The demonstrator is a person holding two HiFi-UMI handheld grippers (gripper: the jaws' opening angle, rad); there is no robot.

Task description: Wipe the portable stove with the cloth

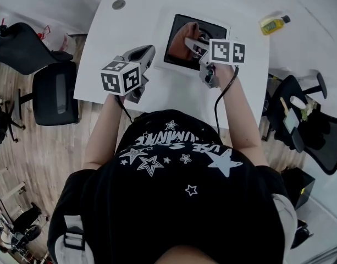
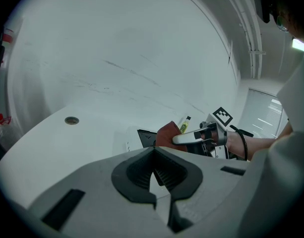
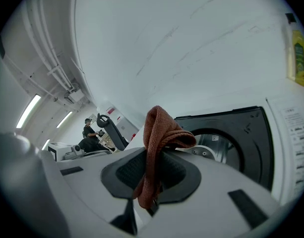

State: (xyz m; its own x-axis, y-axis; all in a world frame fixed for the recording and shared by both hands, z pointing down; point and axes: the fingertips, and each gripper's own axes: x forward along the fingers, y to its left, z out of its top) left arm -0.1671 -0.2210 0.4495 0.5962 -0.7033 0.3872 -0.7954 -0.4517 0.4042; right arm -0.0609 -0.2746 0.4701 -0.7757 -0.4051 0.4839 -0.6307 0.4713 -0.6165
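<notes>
Two grippers, one loaded.
My right gripper's jaws clamp the cloth over the portable stove; left gripper's jaws closed, empty.

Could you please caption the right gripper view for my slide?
Right tongs clamp a brown cloth over the portable stove.

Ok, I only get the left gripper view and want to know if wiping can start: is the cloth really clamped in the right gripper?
Observer: Yes. The right gripper view shows the right gripper shut on the cloth, which folds over above the jaws.
Operator: Is it at the stove?
Observer: Yes, the stove, black top and burner ring, lies just beyond the cloth there.
Operator: Where is my left gripper relative to it?
Observer: In the head view the left gripper is over bare table, beside the stove's left edge.
</notes>
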